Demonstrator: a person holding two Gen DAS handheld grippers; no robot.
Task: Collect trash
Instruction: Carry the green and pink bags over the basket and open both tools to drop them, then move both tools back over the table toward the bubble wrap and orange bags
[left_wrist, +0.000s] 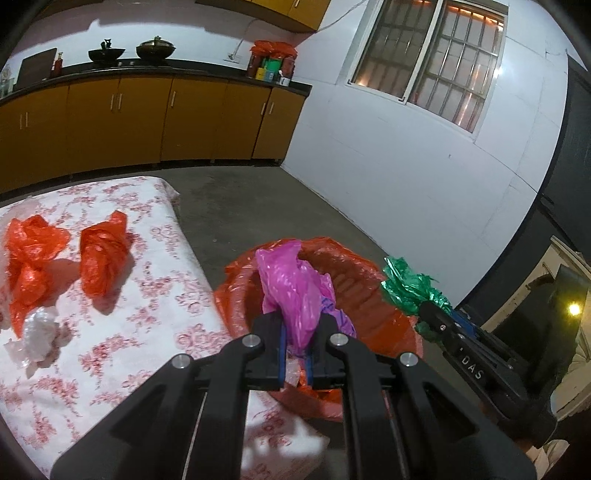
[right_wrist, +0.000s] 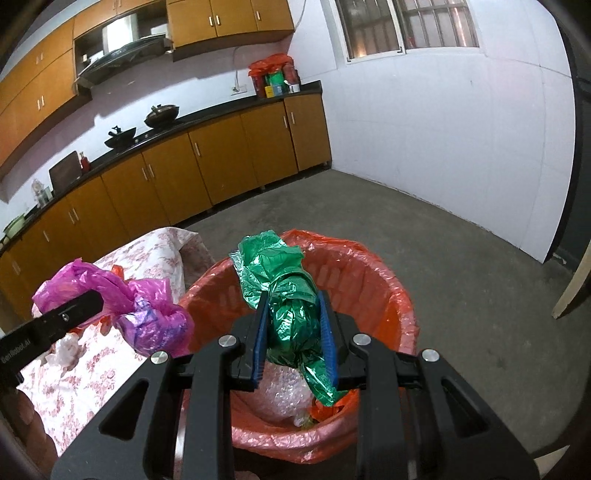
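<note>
While both hands sit over the bin, left hand-held gripper is clamped nearly shut on a crumpled pink plastic bag, blue pads pinching its lower end, most of the bag bunched up above the fingertips. Right hand-held gripper is clamped on a crumpled green plastic bag, jaws partly apart with the wad filling the gap, its tail hanging below the pads. Both bags hang over the mouth of the waste basket, which is lined with an orange-red plastic liner and stands on the concrete floor just beside the worktop. Inside the basket, right wrist view: a wad of clear bubble wrap plus some orange scrap near the bottom. Worktop carries a white cloth with red floral print. Left on it, left wrist view: two crumpled orange-red plastic bags, one near the left edge, one further right, apart from each other, and a clear plastic wad closer to camera, touching the lower end of the left-hand bag. Right gripper's body and the green bag show at the right of the left wrist view, just beyond the basket rim. Background: kitchen counter with yellow-brown cabinets, two woks on top.
</note>
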